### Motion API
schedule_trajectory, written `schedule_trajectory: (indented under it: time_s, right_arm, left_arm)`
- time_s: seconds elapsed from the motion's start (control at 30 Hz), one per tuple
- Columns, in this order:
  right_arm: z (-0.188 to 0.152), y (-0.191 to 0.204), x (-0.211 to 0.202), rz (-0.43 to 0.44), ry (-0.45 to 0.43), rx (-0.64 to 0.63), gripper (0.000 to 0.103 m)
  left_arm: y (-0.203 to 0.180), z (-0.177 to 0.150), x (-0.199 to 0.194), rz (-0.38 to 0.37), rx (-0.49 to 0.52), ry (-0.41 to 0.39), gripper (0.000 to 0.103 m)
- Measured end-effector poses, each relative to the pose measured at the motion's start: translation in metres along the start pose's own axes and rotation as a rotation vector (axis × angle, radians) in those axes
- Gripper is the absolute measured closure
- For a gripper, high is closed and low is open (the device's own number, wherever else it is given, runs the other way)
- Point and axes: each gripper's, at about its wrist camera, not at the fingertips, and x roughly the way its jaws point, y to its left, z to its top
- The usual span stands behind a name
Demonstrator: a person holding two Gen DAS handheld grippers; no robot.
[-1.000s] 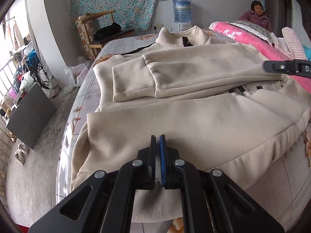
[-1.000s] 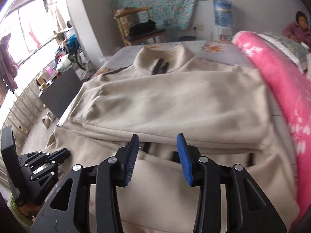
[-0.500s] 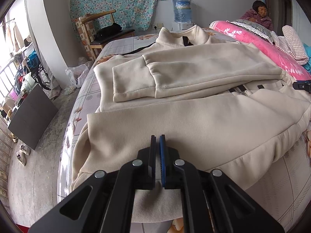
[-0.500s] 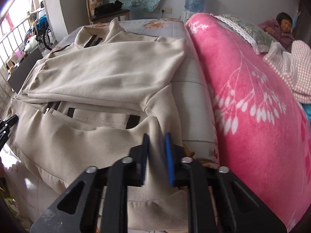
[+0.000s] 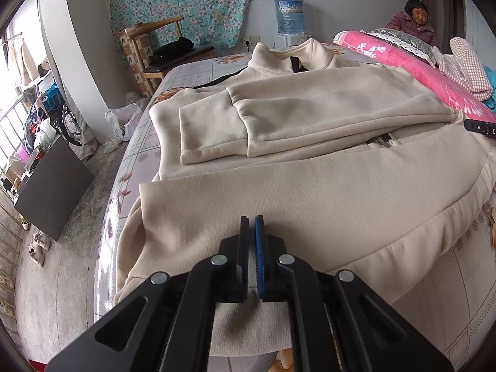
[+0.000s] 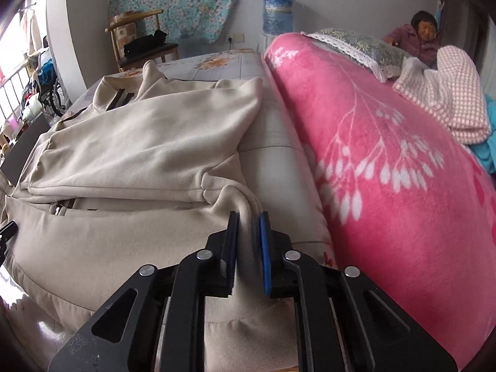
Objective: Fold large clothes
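A large cream jacket lies spread on the bed, both sleeves folded across its chest and the collar at the far end. My left gripper is shut on the near hem at the jacket's left corner. The jacket also fills the left of the right wrist view. There my right gripper sits at the right hem corner with a raised fold of cream cloth pinched between its pads, and its jaws are opening slightly. The right gripper's tip shows at the left wrist view's right edge.
A rolled pink blanket runs along the bed's right side, with a pillow and a checked cloth on it. A person sits at the back right. A wooden chair, a water bottle and a dark cabinet stand beyond the bed.
My right gripper swung right from the jacket's middle to its right hem corner, and its jaws narrowed onto a fold of cloth. The left gripper kept still, shut on the hem.
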Motion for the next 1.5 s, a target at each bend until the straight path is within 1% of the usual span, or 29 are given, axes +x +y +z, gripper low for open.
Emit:
schedule_trajectory:
  time_s: [0.03, 0.07, 0.13, 0.2, 0.23, 0.3, 0.43, 0.47, 0.53, 0.57, 0.6, 0.63, 0.67, 0.73, 0.77, 0.83, 0.9, 1.0, 1.03, 1.1, 1.13, 1.17, 1.2, 1.23, 1.27, 1.33, 1.5]
  right_arm:
    - [0.003, -0.002, -0.006, -0.018, 0.002, 0.006, 0.07]
    - [0.005, -0.003, -0.017, -0.025, -0.009, 0.013, 0.066]
    - [0.007, -0.003, -0.047, -0.029, -0.072, 0.016, 0.062]
    - [0.006, 0.003, -0.075, -0.005, -0.134, 0.003, 0.06]
    - [0.002, 0.01, -0.088, 0.04, -0.155, -0.003, 0.059]
    - [-0.007, 0.034, -0.1, 0.173, -0.149, -0.059, 0.059]
    - [-0.038, 0.112, -0.101, 0.384, -0.088, -0.283, 0.068]
    - [-0.046, 0.131, -0.097, 0.417, -0.067, -0.338, 0.073]
    - [-0.06, 0.161, -0.085, 0.402, -0.037, -0.436, 0.081]
    - [-0.064, 0.171, -0.075, 0.389, -0.026, -0.465, 0.085]
    - [-0.064, 0.176, -0.063, 0.372, -0.01, -0.468, 0.087]
    - [-0.062, 0.177, -0.052, 0.376, 0.013, -0.45, 0.09]
    - [-0.058, 0.174, -0.045, 0.388, 0.023, -0.419, 0.095]
    - [-0.05, 0.168, -0.04, 0.422, 0.036, -0.366, 0.096]
    - [-0.047, 0.166, -0.041, 0.43, 0.034, -0.356, 0.096]
    - [-0.047, 0.168, -0.04, 0.427, 0.035, -0.361, 0.096]
    - [-0.05, 0.17, -0.035, 0.422, 0.049, -0.358, 0.096]
    - [-0.051, 0.171, -0.028, 0.424, 0.069, -0.311, 0.099]
    - [-0.049, 0.17, -0.027, 0.415, 0.07, -0.294, 0.102]
    - [-0.044, 0.167, -0.022, 0.396, 0.076, -0.26, 0.102]
    - [-0.042, 0.165, -0.018, 0.401, 0.088, -0.238, 0.102]
    - [-0.04, 0.162, -0.012, 0.408, 0.102, -0.215, 0.103]
    - [-0.039, 0.16, -0.007, 0.418, 0.108, -0.194, 0.103]
    - [-0.038, 0.157, -0.004, 0.429, 0.102, -0.179, 0.103]
    - [-0.037, 0.156, -0.003, 0.435, 0.096, -0.173, 0.103]
    - [-0.036, 0.155, -0.001, 0.438, 0.088, -0.166, 0.103]
    - [-0.025, 0.154, 0.009, 0.442, 0.066, -0.121, 0.103]
  left_arm:
    - [0.0, 0.0, 0.0, 0.0, 0.001, -0.001, 0.099]
    - [0.0, 0.0, 0.0, 0.001, 0.002, 0.0, 0.099]
    - [-0.001, 0.0, -0.001, 0.003, 0.007, -0.001, 0.099]
    - [0.0, 0.0, 0.0, 0.001, 0.005, -0.001, 0.099]
    - [0.0, 0.0, -0.001, 0.0, 0.004, -0.002, 0.099]
    - [0.0, 0.0, -0.001, 0.001, 0.006, -0.002, 0.099]
    - [0.0, 0.0, -0.001, 0.0, 0.009, -0.002, 0.099]
    - [0.0, 0.0, -0.001, 0.0, 0.011, -0.001, 0.099]
    - [0.0, 0.0, -0.001, -0.001, 0.012, -0.001, 0.099]
    - [0.0, 0.0, -0.001, -0.002, 0.011, -0.001, 0.099]
    - [0.0, 0.0, -0.001, -0.003, 0.012, -0.001, 0.099]
    - [0.001, 0.0, -0.001, -0.006, 0.013, 0.0, 0.099]
    - [0.002, 0.001, -0.001, -0.013, 0.013, 0.002, 0.099]
    - [0.008, 0.002, -0.007, -0.013, -0.009, 0.003, 0.098]
    - [0.012, 0.002, -0.013, -0.028, -0.029, -0.012, 0.098]
    - [0.017, 0.003, -0.031, -0.102, -0.066, -0.064, 0.098]
    - [0.012, 0.004, -0.048, -0.171, -0.058, -0.109, 0.098]
    - [-0.015, 0.005, -0.065, -0.305, 0.02, -0.136, 0.098]
    - [-0.027, 0.005, -0.067, -0.339, 0.052, -0.135, 0.098]
    - [-0.051, 0.006, -0.062, -0.385, 0.108, -0.113, 0.098]
    - [-0.062, 0.006, -0.057, -0.386, 0.132, -0.103, 0.098]
    - [-0.071, 0.005, -0.05, -0.367, 0.148, -0.089, 0.098]
    - [-0.077, 0.004, -0.039, -0.343, 0.153, -0.06, 0.098]
    - [-0.081, 0.004, -0.027, -0.323, 0.148, -0.02, 0.098]
    - [-0.081, 0.003, -0.019, -0.325, 0.132, -0.005, 0.097]
    - [-0.077, 0.003, -0.015, -0.347, 0.096, -0.016, 0.097]
    - [-0.077, 0.003, -0.015, -0.354, 0.091, -0.017, 0.097]
